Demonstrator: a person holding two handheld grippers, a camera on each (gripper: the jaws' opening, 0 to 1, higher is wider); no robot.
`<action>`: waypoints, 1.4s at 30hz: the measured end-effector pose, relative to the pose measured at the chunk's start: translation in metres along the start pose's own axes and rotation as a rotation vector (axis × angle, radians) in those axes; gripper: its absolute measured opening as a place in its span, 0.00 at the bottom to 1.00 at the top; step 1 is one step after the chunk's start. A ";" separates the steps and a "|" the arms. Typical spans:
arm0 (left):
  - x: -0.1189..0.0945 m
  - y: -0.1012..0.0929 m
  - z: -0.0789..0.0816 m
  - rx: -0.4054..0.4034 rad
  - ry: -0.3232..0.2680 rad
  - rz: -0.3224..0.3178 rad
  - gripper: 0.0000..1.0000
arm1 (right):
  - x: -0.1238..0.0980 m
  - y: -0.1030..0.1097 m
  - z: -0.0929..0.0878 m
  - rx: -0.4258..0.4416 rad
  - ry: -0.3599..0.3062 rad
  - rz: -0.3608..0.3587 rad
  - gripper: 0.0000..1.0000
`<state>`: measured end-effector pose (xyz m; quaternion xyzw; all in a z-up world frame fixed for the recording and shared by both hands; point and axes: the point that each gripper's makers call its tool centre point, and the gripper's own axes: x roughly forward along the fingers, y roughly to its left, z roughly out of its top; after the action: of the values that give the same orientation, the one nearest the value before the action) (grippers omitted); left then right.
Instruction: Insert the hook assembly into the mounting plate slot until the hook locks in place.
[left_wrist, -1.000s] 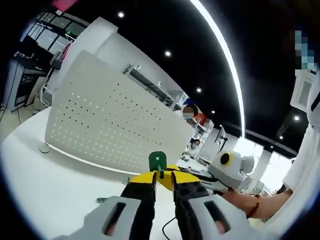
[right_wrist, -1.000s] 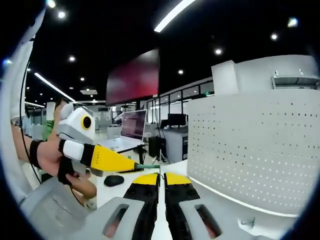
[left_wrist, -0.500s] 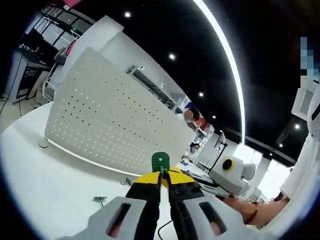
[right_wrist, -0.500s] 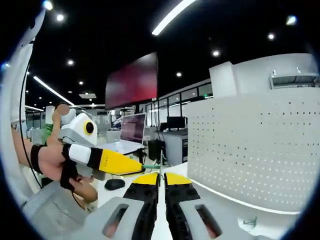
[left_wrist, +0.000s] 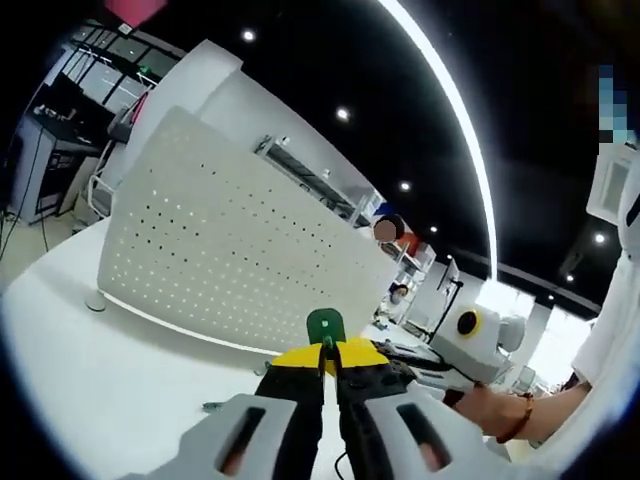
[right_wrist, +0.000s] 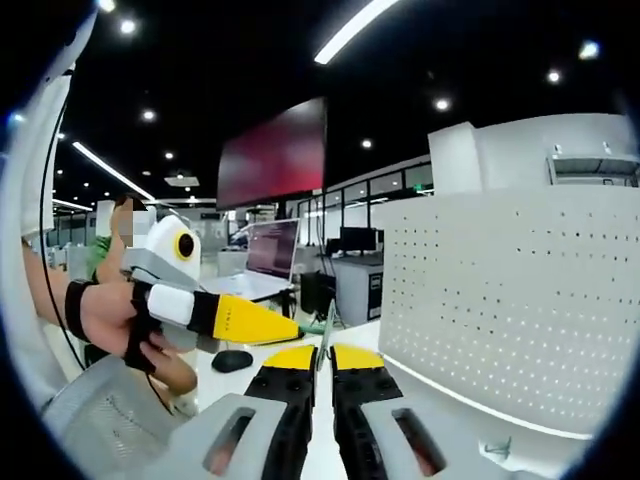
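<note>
Left tongs (left_wrist: 326, 362) pinched on small green plastic hook assembly (left_wrist: 325, 326), lower part hidden between yellow tips. Right tongs (right_wrist: 322, 356) nearly closed on a thin edge-on sliver, too slim to identify. White perforated mounting plate (left_wrist: 230, 250) upright on white tabletop (left_wrist: 110, 380), beyond the hook.

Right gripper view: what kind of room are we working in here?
Probably an open-plan office or lab: a laptop and mouse sit on the white table, a big wall screen hangs above, and a white pegboard stands nearby.
</note>
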<state>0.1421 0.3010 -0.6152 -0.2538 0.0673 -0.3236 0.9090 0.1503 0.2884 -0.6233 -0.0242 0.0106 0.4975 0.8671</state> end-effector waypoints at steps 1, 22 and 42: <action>0.001 -0.001 0.001 0.002 0.000 -0.004 0.03 | -0.001 0.000 0.000 -0.004 0.001 0.000 0.04; 0.002 -0.001 0.017 0.234 -0.036 0.005 0.03 | -0.054 -0.028 -0.024 0.064 0.179 -0.168 0.34; 0.006 0.011 0.037 0.370 -0.083 0.079 0.03 | -0.097 -0.043 -0.032 0.126 0.184 -0.347 0.80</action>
<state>0.1630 0.3201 -0.5890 -0.0925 -0.0212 -0.2840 0.9541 0.1386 0.1810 -0.6500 -0.0168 0.1167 0.3348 0.9349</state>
